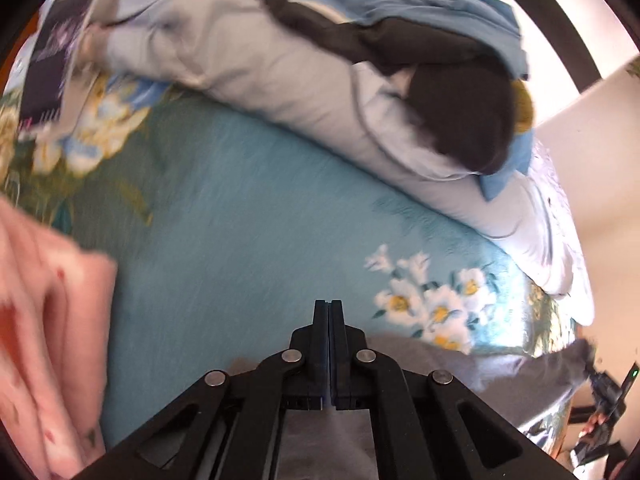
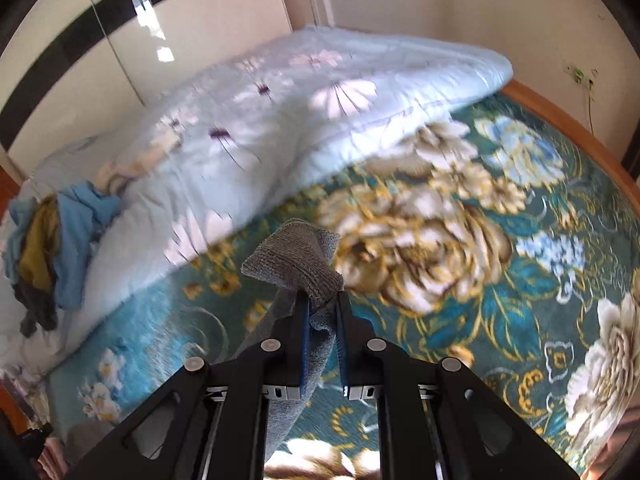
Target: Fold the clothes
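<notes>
A grey knit garment (image 2: pixel 298 264) hangs from my right gripper (image 2: pixel 320 300), which is shut on a bunched corner of it; the rest trails down under the fingers. In the left wrist view the same grey garment (image 1: pixel 460 360) spreads over the teal floral bedspread (image 1: pixel 248 208) beneath my left gripper (image 1: pixel 329 308). That gripper's fingers are pressed together and no cloth shows between the tips. The cloth's far corner rises at the right edge toward the other gripper (image 1: pixel 604 396), which a hand holds.
A pink patterned garment (image 1: pixel 48 320) lies at the left. A pale folded quilt (image 1: pixel 248 64) crosses the back of the bed, with black (image 1: pixel 460 120) and blue (image 1: pixel 420 4) clothes piled on it. A dark book (image 1: pixel 52 68) sits far left. A wall and a wooden bed edge (image 2: pixel 568 120) bound the right.
</notes>
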`<state>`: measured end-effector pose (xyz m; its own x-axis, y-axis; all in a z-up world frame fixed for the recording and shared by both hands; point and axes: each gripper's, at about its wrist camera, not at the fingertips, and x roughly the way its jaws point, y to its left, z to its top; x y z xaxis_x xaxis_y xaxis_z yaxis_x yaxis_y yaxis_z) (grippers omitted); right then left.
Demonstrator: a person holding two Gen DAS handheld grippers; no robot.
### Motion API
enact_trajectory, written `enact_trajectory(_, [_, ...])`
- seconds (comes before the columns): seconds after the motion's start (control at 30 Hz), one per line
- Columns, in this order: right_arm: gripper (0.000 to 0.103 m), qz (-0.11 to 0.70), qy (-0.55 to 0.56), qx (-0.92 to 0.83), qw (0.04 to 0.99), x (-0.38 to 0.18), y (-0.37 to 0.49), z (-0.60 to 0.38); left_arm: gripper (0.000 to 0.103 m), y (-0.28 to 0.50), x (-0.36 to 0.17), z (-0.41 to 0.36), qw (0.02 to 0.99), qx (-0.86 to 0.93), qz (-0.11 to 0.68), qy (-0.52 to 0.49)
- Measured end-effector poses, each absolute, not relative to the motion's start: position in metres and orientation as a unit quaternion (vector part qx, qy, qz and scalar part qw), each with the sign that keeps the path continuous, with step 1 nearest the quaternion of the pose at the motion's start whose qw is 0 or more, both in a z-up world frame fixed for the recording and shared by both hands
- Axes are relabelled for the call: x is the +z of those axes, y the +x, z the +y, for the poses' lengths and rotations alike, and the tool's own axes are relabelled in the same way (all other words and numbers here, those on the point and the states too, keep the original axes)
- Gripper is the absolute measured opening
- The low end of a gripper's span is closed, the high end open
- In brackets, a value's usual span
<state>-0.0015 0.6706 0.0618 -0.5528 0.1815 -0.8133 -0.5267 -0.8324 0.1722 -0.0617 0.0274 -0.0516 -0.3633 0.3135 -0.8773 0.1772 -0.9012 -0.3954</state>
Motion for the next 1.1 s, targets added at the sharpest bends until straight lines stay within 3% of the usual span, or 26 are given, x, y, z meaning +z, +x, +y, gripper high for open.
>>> enact_trajectory(0.23, [0.012, 0.183, -0.434, 0.859, 0.201, 0.062, -0.008, 0.666, 0.003, -0.059, -0.058, 0.032, 0.042, 0.785, -0.176, -0.592])
enact_trajectory(0.27, [0.012, 0.181, -0.439, 0.857, 0.203, 0.058, -0.006, 0.666, 0.009, -0.055, -0.061, 0.03, 0.04, 0.781, -0.175, -0.598])
enact_trajectory(0.37, [0.012, 0.185, -0.449, 0.849, 0.207, 0.048, 0.003, 0.667, 0.049, -0.044, -0.072, 0.017, 0.031, 0.771, -0.194, -0.606])
enact_trajectory(0.5, [0.012, 0.204, -0.45, 0.843, 0.212, 0.04, 0.016, 0.674, 0.064, -0.027, -0.084, -0.014, 0.009, 0.755, -0.255, -0.604])
enact_trajectory(0.73, [0.012, 0.225, -0.461, 0.831, 0.215, 0.027, 0.028, 0.675, 0.066, -0.014, -0.117, -0.031, -0.011, 0.712, -0.31, -0.63])
enact_trajectory(0.83, [0.012, 0.221, -0.467, 0.829, 0.213, 0.025, 0.031, 0.671, 0.066, -0.012, -0.118, -0.012, 0.052, 0.699, -0.31, -0.642])
enact_trajectory(1.1, [0.012, 0.228, -0.476, 0.823, 0.211, 0.02, 0.04, 0.666, 0.06, -0.002, -0.112, 0.048, 0.157, 0.699, -0.219, -0.662])
